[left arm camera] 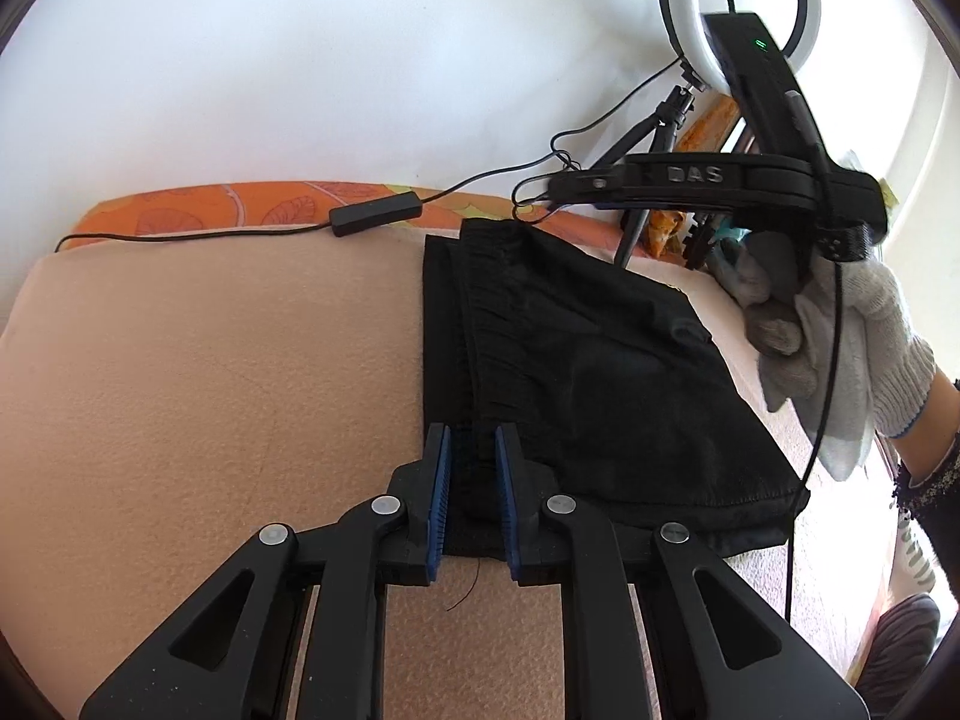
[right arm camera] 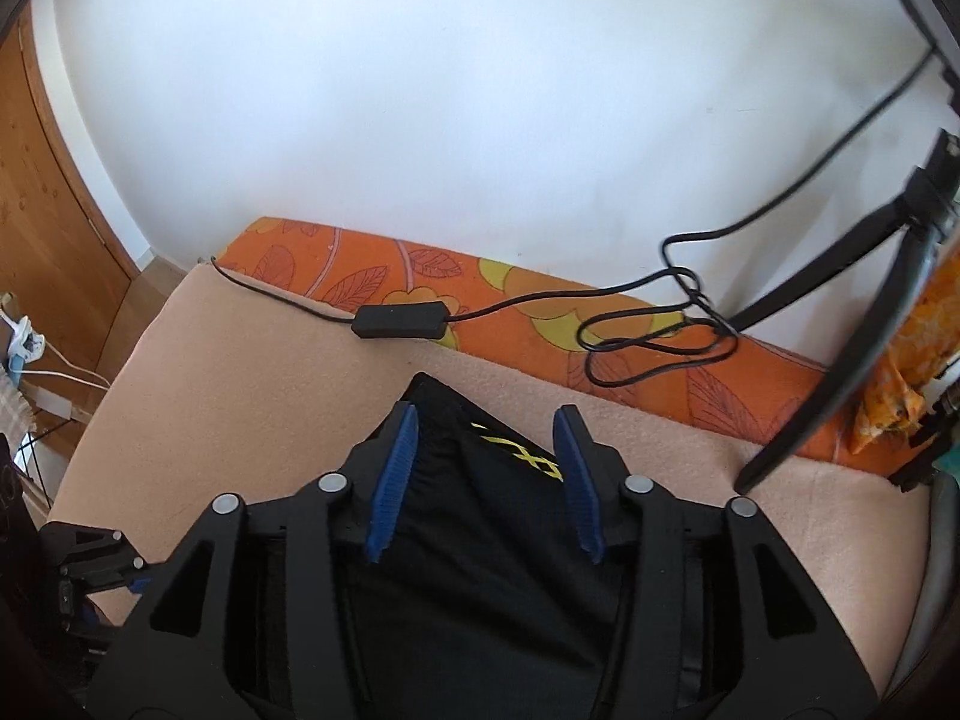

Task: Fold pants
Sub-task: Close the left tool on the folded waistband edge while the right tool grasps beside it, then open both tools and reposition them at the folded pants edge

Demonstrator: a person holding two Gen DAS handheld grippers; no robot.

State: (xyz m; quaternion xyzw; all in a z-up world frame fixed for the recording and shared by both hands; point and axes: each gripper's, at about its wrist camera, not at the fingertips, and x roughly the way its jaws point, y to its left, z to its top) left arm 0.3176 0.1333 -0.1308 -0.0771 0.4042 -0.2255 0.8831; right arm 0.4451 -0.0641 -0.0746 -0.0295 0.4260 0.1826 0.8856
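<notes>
Black pants [left arm camera: 588, 372] lie folded on a beige blanket [left arm camera: 210, 390]; the waistband runs along the left side of the stack. My left gripper [left arm camera: 473, 444] has its blue pads on either side of the near waistband corner, a narrow gap between them with cloth in it. In the right wrist view my right gripper [right arm camera: 486, 426] is open wide above the pants [right arm camera: 480, 570], which show a yellow print [right arm camera: 528, 456]. The right gripper also shows in the left wrist view [left arm camera: 720, 180], held high in a white-gloved hand [left arm camera: 840, 348].
A ring light [left arm camera: 744, 6] on a small tripod [left arm camera: 654, 132] stands at the far right. Its cable with an inline control box [left arm camera: 375, 219] lies along the orange floral mattress edge [right arm camera: 420, 282]. A white wall is behind. A wooden door [right arm camera: 42, 192] is at left.
</notes>
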